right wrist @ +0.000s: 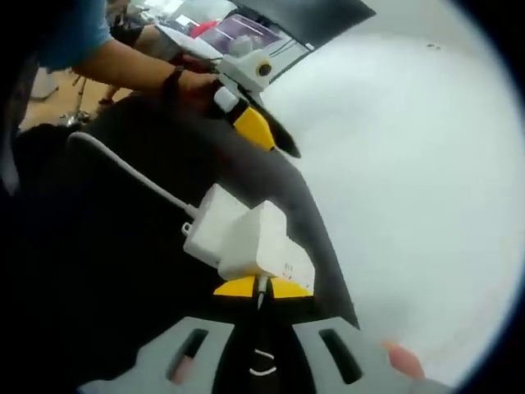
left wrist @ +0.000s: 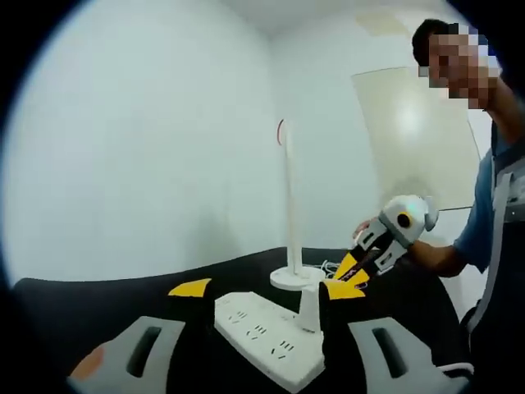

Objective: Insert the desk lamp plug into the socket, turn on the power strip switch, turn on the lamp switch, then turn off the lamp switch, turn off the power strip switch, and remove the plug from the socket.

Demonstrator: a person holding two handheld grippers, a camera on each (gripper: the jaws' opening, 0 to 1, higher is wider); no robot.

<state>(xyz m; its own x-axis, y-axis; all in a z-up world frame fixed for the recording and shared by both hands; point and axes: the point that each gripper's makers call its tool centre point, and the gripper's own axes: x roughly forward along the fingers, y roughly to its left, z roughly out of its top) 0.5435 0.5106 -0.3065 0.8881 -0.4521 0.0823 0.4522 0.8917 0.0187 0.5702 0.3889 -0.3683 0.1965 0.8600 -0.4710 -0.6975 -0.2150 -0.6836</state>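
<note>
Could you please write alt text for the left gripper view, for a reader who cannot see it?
A white power strip lies on a black table, with a tall white desk lamp standing behind it. The right claw, held by a person, reaches in beside the lamp's base, and the left claw frames the bottom.

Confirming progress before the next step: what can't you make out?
Switch position on the power strip: too small in left gripper view, blurred in right gripper view.
Seating of the plug: blurred, left gripper view.
Grip of the right gripper: power strip blocks it, right gripper view.
</note>
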